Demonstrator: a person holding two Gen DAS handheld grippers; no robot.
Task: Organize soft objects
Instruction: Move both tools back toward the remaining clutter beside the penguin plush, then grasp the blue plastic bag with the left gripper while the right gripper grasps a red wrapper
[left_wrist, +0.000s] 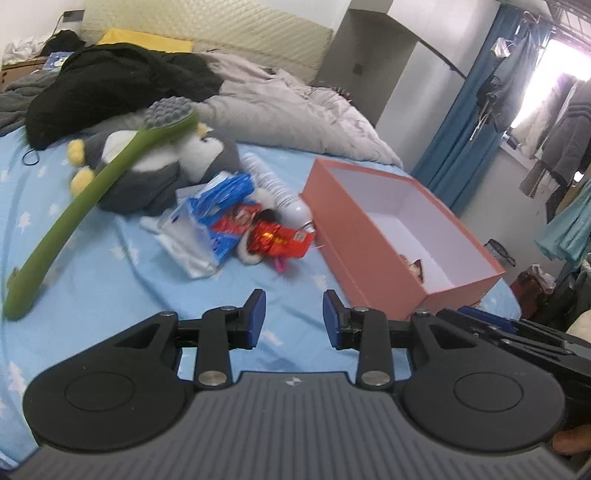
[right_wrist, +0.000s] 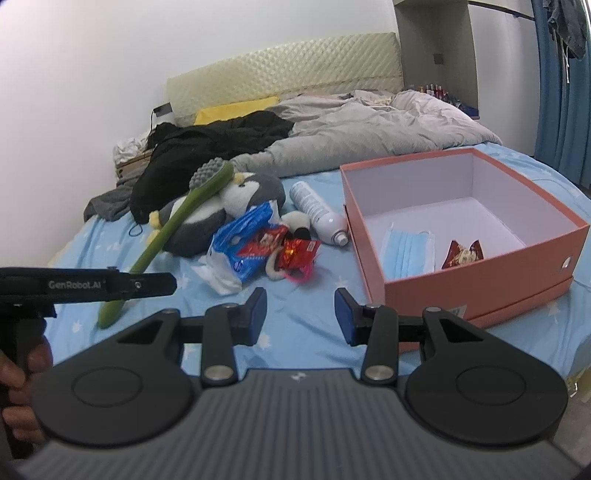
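Blue bed sheet (right_wrist: 295, 317) lies under both empty, wide-open tools, left gripper (left_wrist: 293, 314) and right gripper (right_wrist: 300, 314); the pile ahead, likely the red snack packet (right_wrist: 297, 253), seems next for the pink box (right_wrist: 480, 284) at front-right.

A lived-in home bedroom is showing here: a bed (right_wrist: 92, 236) in a pale blue star-print sheet is lying under a rumpled grey duvet (right_wrist: 369, 129), backed by a quilted headboard (right_wrist: 280, 66). Clothes (left_wrist: 565, 136) are hanging by the bright window beside blue curtains (left_wrist: 469, 103) (a plush penguin (right_wrist: 236, 199) is lounging on the sheet).
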